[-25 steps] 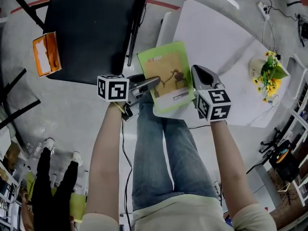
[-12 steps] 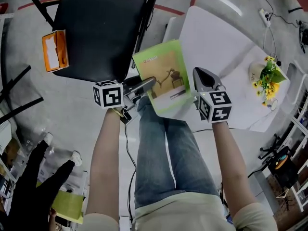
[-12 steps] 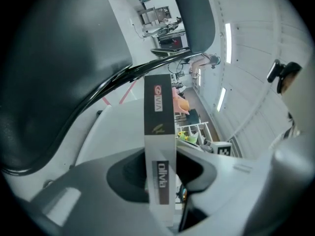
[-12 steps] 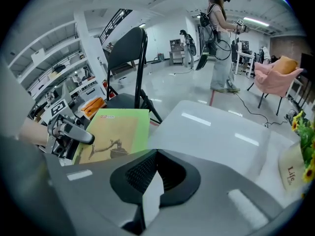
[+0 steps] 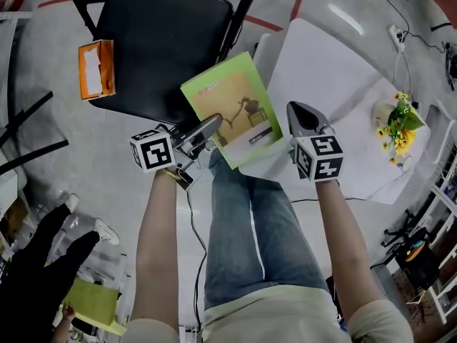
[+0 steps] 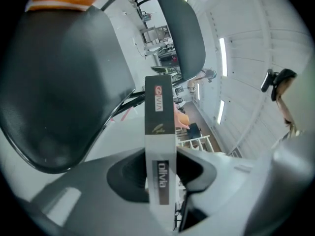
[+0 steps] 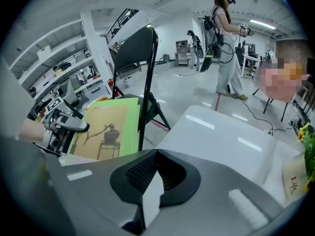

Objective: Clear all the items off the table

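Green "olivia" book (image 5: 227, 100) now higher, closer to black chair (image 5: 157, 41).

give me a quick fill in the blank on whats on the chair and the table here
1. The orange box lies on the black ___.
2. The pot of yellow flowers stands on the white ___.
3. The book has a mostly ___ cover.
Missing words: chair, table, green.

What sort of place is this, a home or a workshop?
Probably a lab or workshop hall: stocked metal shelves, another person wearing a backpack rig, and cables trailing over the polished floor.
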Available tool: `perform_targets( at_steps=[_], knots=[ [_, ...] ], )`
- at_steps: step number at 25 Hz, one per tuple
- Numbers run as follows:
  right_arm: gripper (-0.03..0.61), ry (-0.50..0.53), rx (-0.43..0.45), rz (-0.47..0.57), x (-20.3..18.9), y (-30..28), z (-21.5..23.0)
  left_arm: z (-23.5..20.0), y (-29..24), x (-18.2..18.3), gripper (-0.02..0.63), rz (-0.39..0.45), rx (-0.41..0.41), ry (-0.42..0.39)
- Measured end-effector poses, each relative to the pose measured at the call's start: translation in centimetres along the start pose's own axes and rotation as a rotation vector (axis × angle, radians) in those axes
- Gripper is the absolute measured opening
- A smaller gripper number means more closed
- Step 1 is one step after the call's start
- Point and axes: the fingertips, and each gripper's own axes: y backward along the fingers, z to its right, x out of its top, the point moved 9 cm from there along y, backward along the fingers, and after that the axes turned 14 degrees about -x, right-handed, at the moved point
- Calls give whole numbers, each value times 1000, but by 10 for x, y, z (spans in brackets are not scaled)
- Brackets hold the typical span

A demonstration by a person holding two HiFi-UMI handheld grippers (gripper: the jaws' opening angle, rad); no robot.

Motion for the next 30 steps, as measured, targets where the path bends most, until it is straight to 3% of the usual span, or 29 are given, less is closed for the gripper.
perform_targets(
  at_steps=[6,12,20,30],
  knots=[
    [-2,16,23,4,0,3,-5,8,17,5,140,129,29,-16],
    [-2,35,40,2,10,-2,-32,8,52,34,140,248,44,-40],
    [-2,44,55,-7,16,-8,-51,4,69,75,140,357,27,-75],
    [-2,31,67,-15,17,-13,-64,-11,81,127,140,483,78,-109]
  ],
)
